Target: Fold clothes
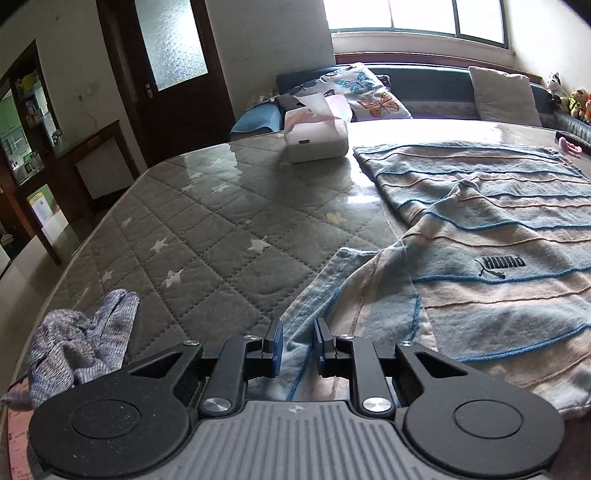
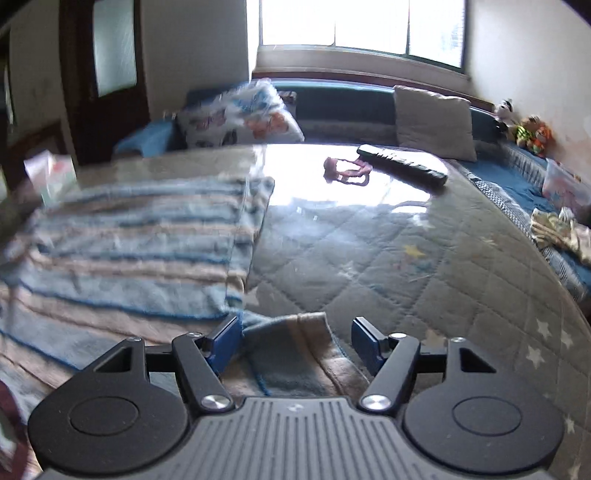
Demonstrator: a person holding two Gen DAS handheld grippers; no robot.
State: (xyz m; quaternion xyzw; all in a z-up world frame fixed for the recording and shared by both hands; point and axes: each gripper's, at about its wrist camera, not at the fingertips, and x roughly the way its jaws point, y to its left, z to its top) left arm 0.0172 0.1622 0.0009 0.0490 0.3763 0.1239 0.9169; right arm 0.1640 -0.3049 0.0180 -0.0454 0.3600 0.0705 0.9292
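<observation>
- Lay spread over the near half of the glass-topped quilted worktop (image 1: 207, 221): pale blue-and-beige striped knit sweater (image 1: 498, 236), one sleeve trailing to the near edge.
- Left tongs (image 1: 298, 345) nearly closed around sleeve hem; pinch unconfirmed, could slip.
- Right tongs (image 2: 297, 341) wide open over other sleeve, gripping nothing; lopsided lift, crooked fold.

Backlit by blown-out window (image 1: 417, 14); glare on glossy tabletop (image 2: 332, 192); right view motion-blurred, fisheye-bent edges.
</observation>
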